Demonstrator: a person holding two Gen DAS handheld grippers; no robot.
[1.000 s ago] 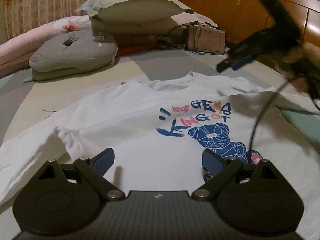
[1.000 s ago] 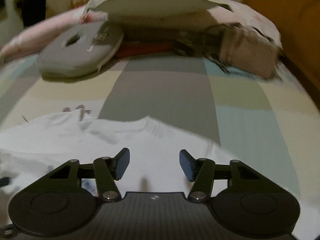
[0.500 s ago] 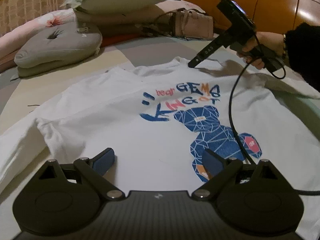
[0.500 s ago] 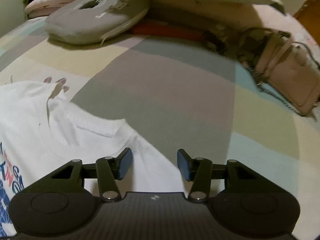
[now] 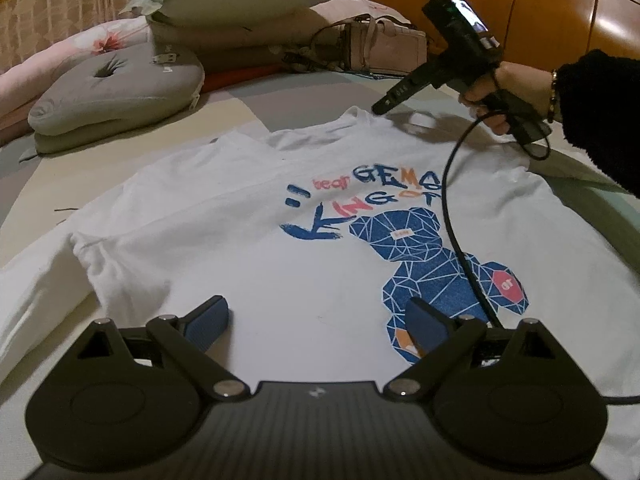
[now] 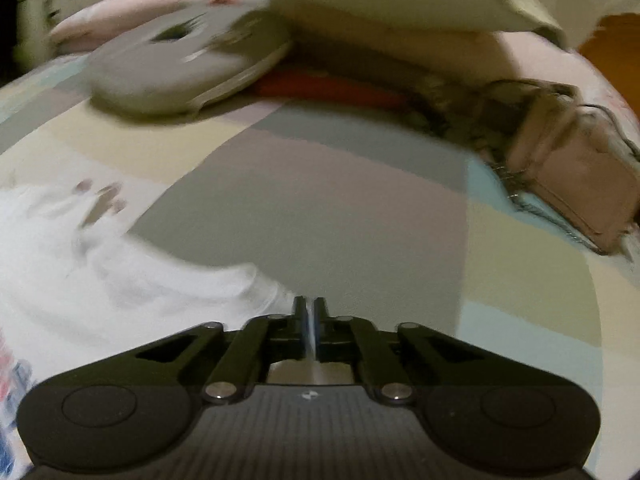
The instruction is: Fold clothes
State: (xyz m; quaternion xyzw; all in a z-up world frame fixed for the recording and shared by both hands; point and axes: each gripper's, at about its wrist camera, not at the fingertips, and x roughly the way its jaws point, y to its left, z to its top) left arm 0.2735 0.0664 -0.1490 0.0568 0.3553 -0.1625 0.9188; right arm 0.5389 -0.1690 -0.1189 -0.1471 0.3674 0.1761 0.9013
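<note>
White T-shirt (image 5: 248,248) printed "bear GEMS KING OF", left gripper (image 5: 316,320) jaws released, right gripper (image 6: 309,306) jaws just clenched at collar edge

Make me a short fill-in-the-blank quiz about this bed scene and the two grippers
1. The printed bear on the white shirt is coloured ____.
2. The left gripper has its jaws ____.
3. The right gripper has just closed at the shirt's ____ edge.
4. The pink handbag sits in front of a ____ headboard.

Missing words: blue; open; neck; wooden

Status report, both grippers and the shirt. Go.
Left gripper open over hem. Right gripper just closed at white shirt collar edge. Black cable trails across print.
</note>
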